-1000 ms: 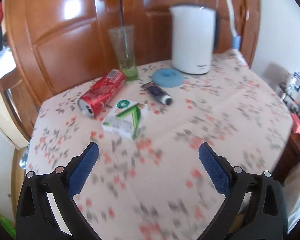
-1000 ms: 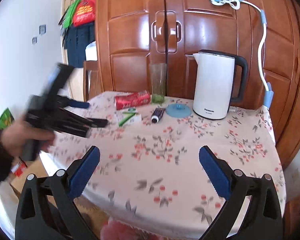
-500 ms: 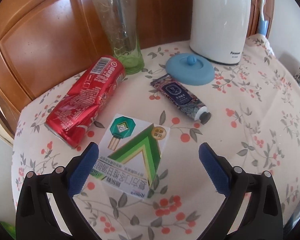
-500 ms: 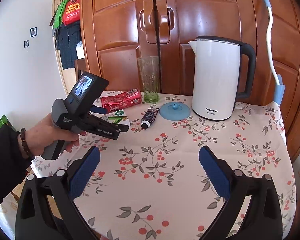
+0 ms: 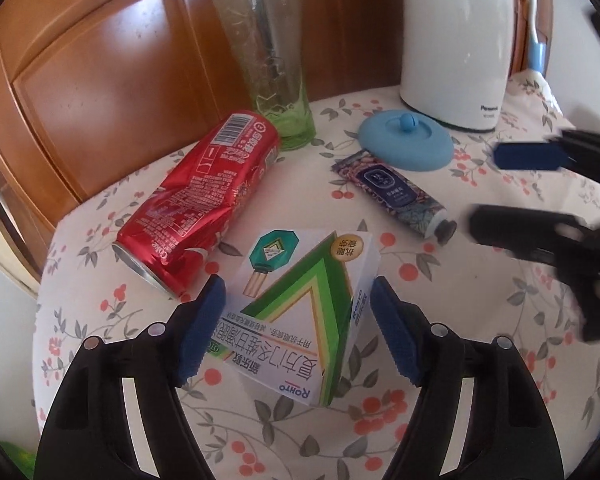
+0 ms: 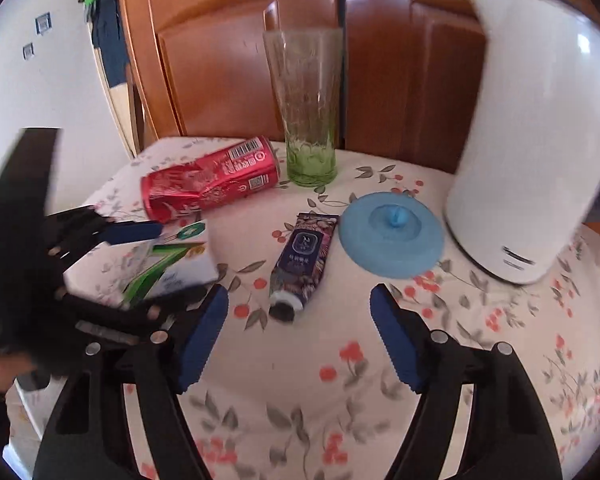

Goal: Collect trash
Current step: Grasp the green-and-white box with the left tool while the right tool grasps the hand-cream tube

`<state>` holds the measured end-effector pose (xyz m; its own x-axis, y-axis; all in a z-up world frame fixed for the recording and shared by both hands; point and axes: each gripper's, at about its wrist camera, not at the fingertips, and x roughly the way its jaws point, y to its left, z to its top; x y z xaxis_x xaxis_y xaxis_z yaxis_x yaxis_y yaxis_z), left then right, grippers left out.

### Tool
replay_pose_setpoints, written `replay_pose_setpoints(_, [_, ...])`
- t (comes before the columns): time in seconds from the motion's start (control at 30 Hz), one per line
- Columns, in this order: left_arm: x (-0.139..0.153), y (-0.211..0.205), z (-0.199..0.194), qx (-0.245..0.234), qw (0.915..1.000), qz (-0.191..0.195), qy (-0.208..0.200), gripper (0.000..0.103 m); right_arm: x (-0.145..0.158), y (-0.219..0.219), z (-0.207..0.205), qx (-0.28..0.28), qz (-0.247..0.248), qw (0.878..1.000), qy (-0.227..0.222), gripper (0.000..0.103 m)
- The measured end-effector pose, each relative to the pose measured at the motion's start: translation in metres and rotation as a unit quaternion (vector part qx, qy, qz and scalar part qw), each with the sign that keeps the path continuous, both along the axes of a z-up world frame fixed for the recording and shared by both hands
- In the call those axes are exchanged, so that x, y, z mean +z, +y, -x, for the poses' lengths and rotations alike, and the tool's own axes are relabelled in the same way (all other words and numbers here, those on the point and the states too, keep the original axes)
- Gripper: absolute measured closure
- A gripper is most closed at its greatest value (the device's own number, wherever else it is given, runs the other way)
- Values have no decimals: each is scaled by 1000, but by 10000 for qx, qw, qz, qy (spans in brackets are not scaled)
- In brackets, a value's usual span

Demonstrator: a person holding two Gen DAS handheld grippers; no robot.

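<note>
Left hand-held gripper [image 5: 296,326] straddles the white-and-green printed cardboard box [image 5: 300,316] lying flat on the floral-cloth tabletop [image 5: 480,360]; jaws are closing, box between them. The left pad sits at the box's edge, while a thin gap shows at the right pad, so no firm pinch yet. Risk: the box lies skewed to the jaws, so closing may catch corners, rotate it, or crush the thin card. The dented red aluminium drink can [image 5: 200,200] lies on its side just ahead-left of this gripper; a nudged box could set it rolling toward the table edge. Right hand-held gripper [image 6: 298,332] has nothing between its pads, jaws closing, with the dark patterned squeeze tube [image 6: 306,260] just ahead of its fingertips. Closing before advancing would miss the tube. The two grippers work close together, so collision is possible. The tall green-tinted drinking glass [image 6: 306,108] beyond the tube could be tipped by an overshoot.
</note>
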<state>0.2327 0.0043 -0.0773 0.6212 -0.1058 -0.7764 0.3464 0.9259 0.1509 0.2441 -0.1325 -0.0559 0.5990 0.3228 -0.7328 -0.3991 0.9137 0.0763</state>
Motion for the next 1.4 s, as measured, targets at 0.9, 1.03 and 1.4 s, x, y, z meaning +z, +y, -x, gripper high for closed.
replay_pose_setpoints(0.9, [8, -16, 19, -119, 9985, -304, -440, 53, -29, 19, 8, 237, 622, 9974, 261, 63])
replay_pose_setpoints(1.03, [16, -15, 25, -131, 9982, -199, -558, 63, -27, 13, 21, 254, 474, 9981, 311, 63])
replay_pose_setpoints(1.4, [21, -11, 25, -206, 9987, -184, -434, 66, -19, -2, 30, 227, 49, 9989, 404, 63])
